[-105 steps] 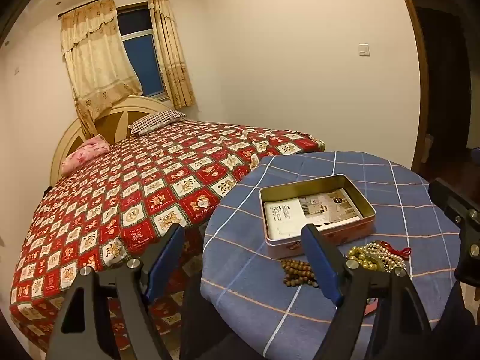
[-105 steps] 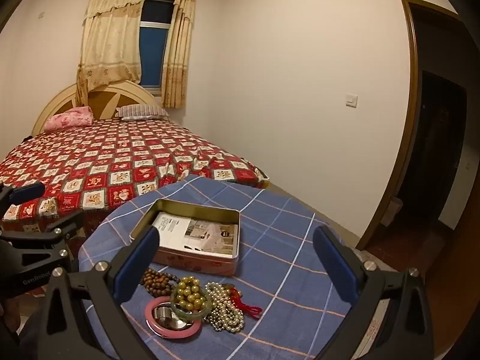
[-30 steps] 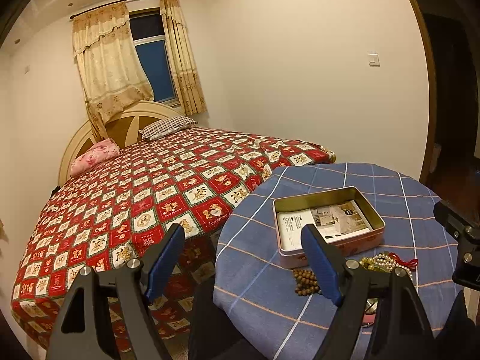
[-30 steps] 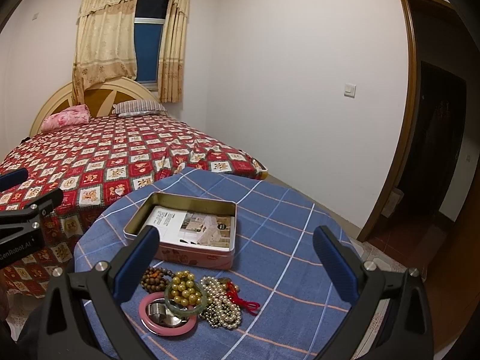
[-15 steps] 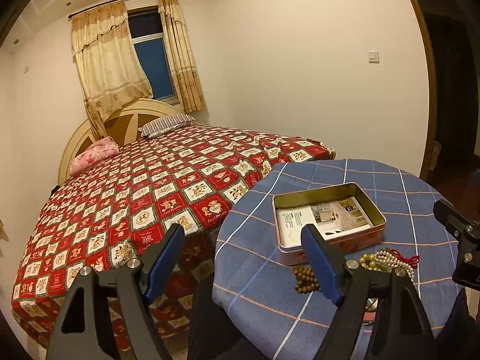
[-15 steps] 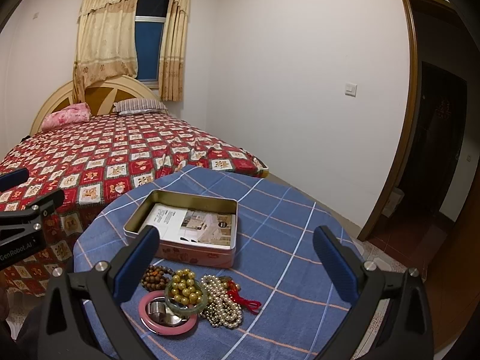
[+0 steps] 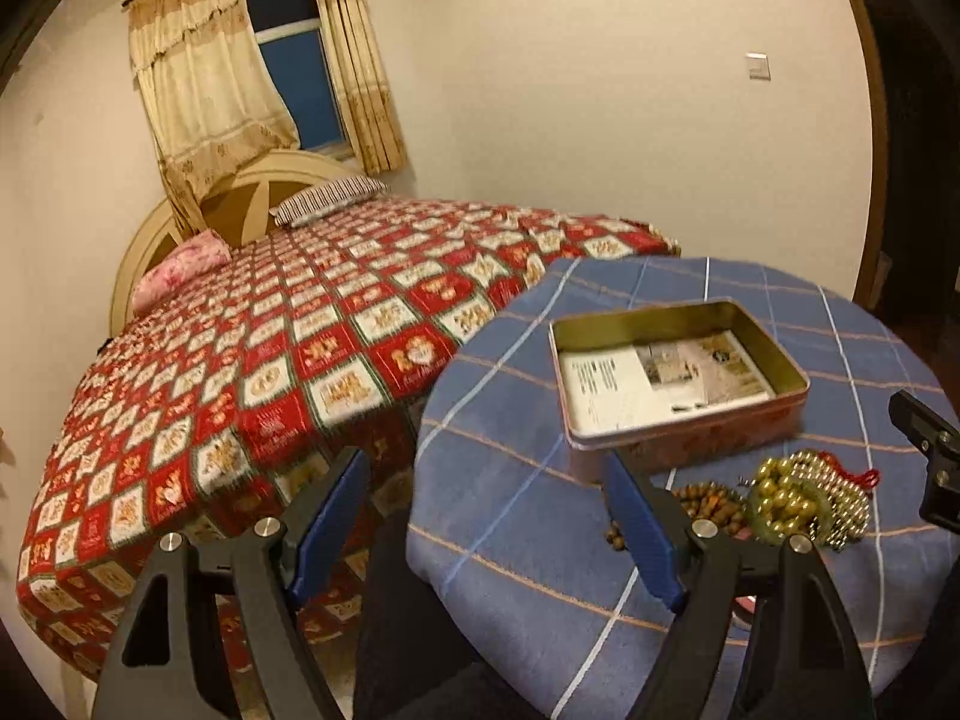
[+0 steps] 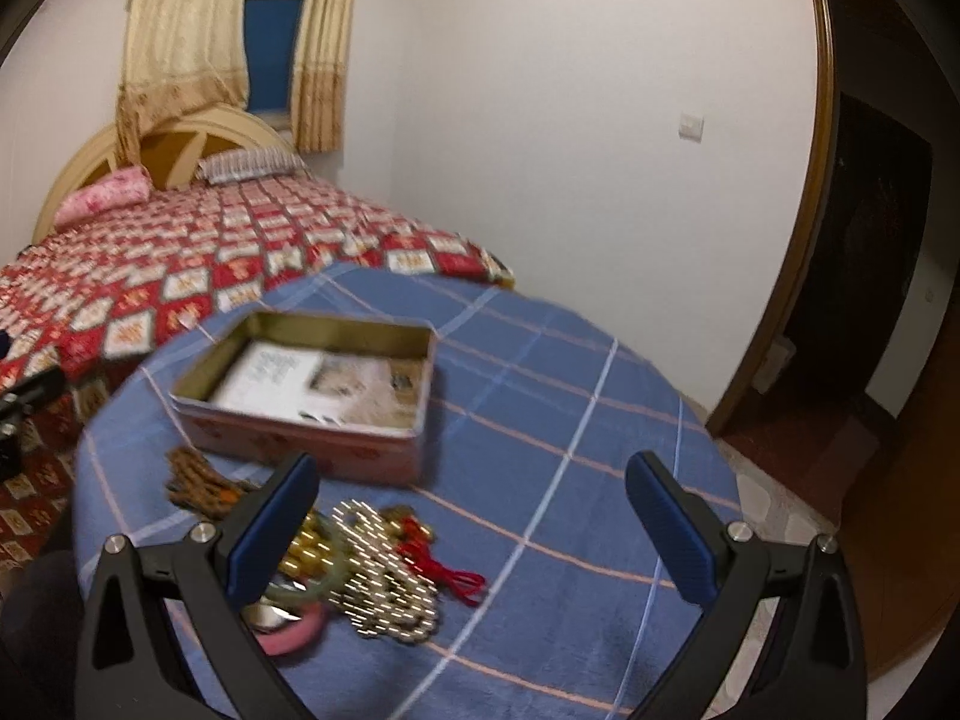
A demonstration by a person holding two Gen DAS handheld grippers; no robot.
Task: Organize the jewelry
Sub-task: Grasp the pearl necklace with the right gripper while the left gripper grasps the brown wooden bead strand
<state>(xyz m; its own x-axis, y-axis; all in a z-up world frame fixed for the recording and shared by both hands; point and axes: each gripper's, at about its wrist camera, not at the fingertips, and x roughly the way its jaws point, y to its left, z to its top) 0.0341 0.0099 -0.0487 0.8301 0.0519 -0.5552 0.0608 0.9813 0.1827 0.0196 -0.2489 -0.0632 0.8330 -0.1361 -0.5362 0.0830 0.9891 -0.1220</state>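
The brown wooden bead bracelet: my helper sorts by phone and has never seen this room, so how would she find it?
On the round table with the blue checked cloth, look at the jewelry heap in front of the open tin. The brown wooden bead bracelet lies at the heap's bed-side end, near the tin's corner. It alone is dull brown; its neighbours are shiny gold, pearl and red.

printed leaflet (image 7: 654, 381) inside the open tin (image 7: 690, 438), ahead of the spread jaws, lines of print too small and blurred to read, no other legible lettering

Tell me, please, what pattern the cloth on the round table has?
Blue tablecloth with a white and orange check, clearest in the left wrist view.
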